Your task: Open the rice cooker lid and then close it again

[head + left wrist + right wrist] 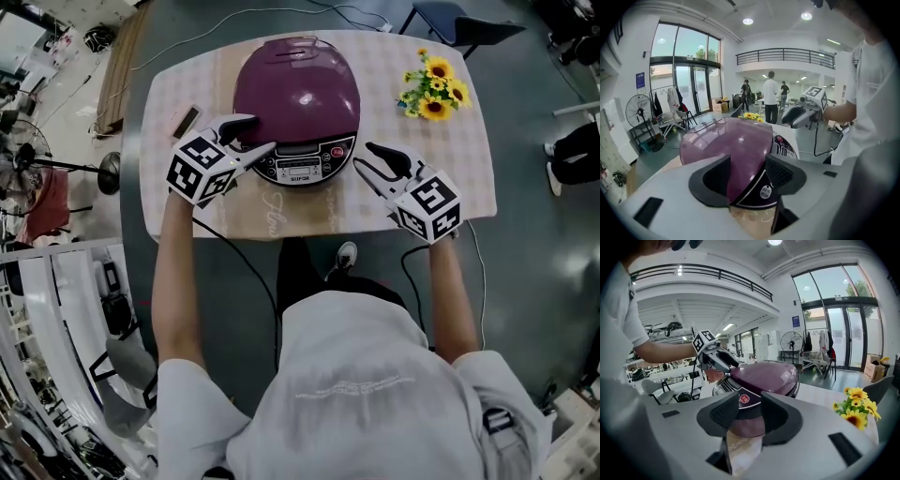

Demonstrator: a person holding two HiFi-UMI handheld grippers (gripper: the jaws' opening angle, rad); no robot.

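Note:
The purple rice cooker (295, 94) stands mid-table with its lid down and its control panel (305, 164) facing me. My left gripper (253, 138) sits at the cooker's front left, jaws open; its fingertips lie close to the lid's edge, and contact cannot be told. In the left gripper view the cooker (736, 143) fills the gap ahead of the left gripper (747, 176). My right gripper (367, 159) hovers open just right of the panel, clear of it. In the right gripper view the right gripper (743, 416) points at the cooker (764, 376), with nothing held.
A bunch of sunflowers (433, 89) stands at the table's back right. A small flat device (185, 120) lies left of the cooker. The checked tablecloth (441, 159) ends near my body. A cable runs off the table's back. Several people stand far off in the hall.

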